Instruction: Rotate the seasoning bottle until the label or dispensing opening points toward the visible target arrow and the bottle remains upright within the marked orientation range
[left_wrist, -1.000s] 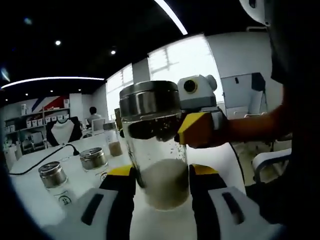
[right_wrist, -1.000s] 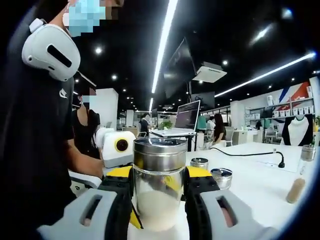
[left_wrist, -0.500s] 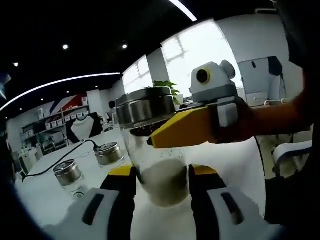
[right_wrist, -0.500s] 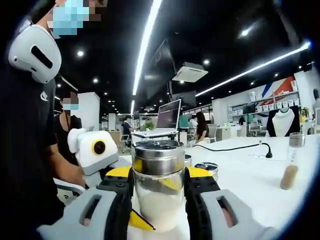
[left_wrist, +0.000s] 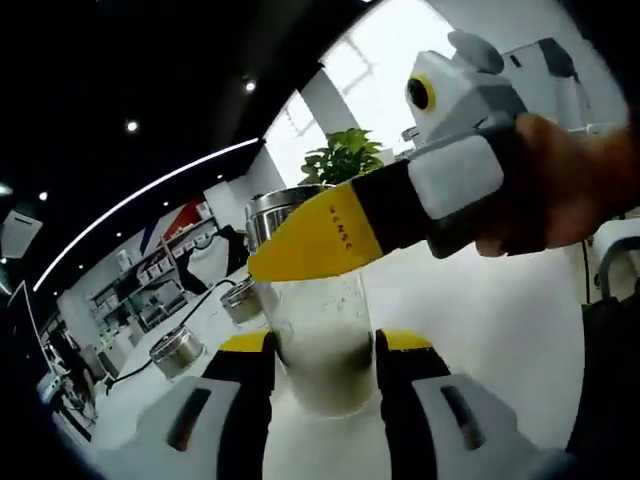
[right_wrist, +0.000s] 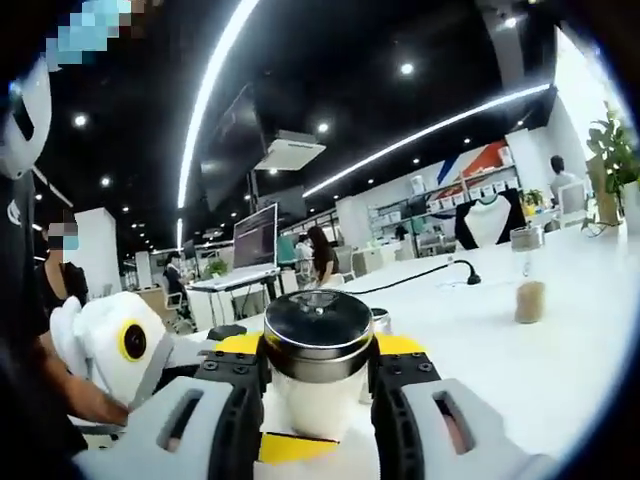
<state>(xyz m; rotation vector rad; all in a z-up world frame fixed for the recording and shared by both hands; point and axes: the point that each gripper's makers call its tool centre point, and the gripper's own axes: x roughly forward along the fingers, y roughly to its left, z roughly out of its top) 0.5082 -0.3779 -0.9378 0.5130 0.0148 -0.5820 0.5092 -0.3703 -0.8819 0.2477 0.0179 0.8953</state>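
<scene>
Left gripper view: your left gripper (left_wrist: 322, 360) sits at bottom centre, its yellow-tipped jaws closed against the lower glass of the bottle (left_wrist: 318, 345), one on each side. The bottle stands at frame centre, clear glass with a pale powder in its lower part and a steel lid on top. Your right gripper (left_wrist: 330, 232) reaches in from the right edge, held in your hand (left_wrist: 560, 185); one long yellow jaw crosses in front of the bottle just under the lid. Two spare jars (left_wrist: 178, 350) with metal lids stand on the white table (left_wrist: 480, 330) at lower left, and a black cable (left_wrist: 175, 325) runs past them. A green plant (left_wrist: 342, 158) shows above centre.

Right gripper view: your right gripper (right_wrist: 318, 380) holds the same bottle (right_wrist: 316, 365) at bottom centre, jaws tight on both sides just below the dark lid. The bottle looks tilted toward the lens, so you see the lid top. Your left gripper (right_wrist: 125, 345) shows at lower left, touching the bottle's base. Another bottle (right_wrist: 529, 280) with brown contents stands on the table (right_wrist: 480, 350) at right, well apart.
</scene>
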